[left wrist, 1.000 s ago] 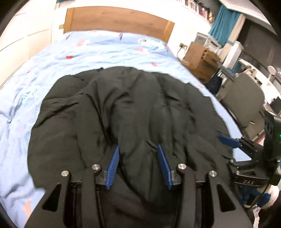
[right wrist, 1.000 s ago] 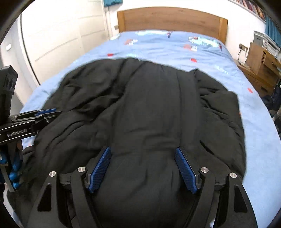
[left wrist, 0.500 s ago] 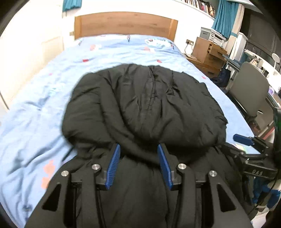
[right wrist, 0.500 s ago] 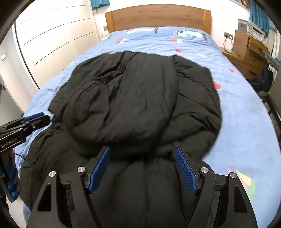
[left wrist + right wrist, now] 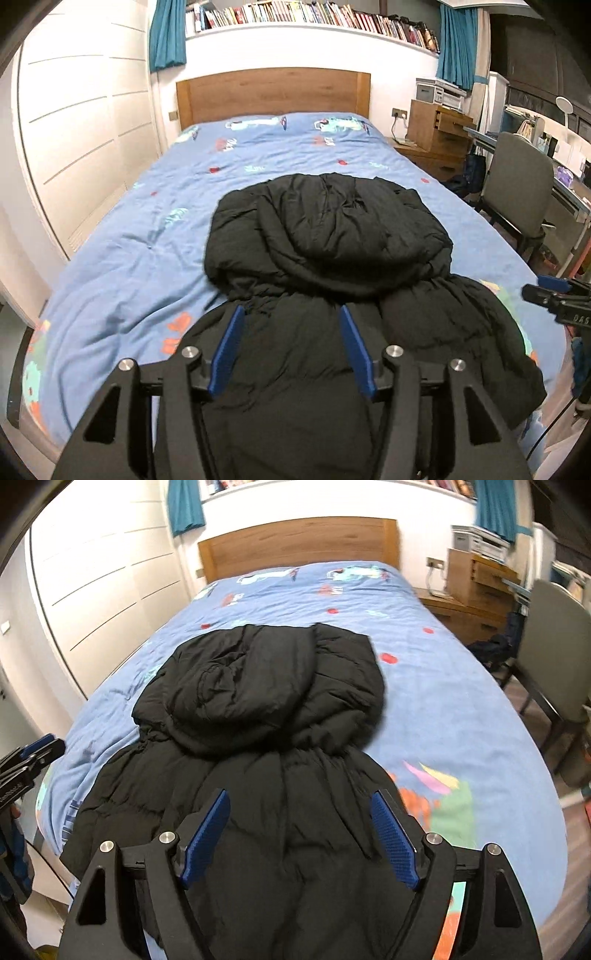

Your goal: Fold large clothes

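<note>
A large black puffer jacket [image 5: 332, 258] lies on the blue bed, its far part folded back over the near part; it also shows in the right wrist view [image 5: 266, 716]. My left gripper [image 5: 291, 325] is open and empty, held above the jacket's near part. My right gripper [image 5: 299, 812] is open wide and empty, also above the near part. The right gripper's tip shows at the right edge of the left wrist view [image 5: 554, 291], and the left gripper's tip at the left edge of the right wrist view [image 5: 37, 753].
The bed [image 5: 147, 229] has a blue patterned cover and a wooden headboard [image 5: 273, 92]. White wardrobe doors [image 5: 81, 122] stand to the left. A wooden bedside cabinet [image 5: 436, 136], a grey chair [image 5: 517, 192] and a desk stand to the right.
Both grippers have pulled back and up from the jacket toward the foot of the bed. The jacket's far half now lies folded over its near half, and more bed shows beyond it.
</note>
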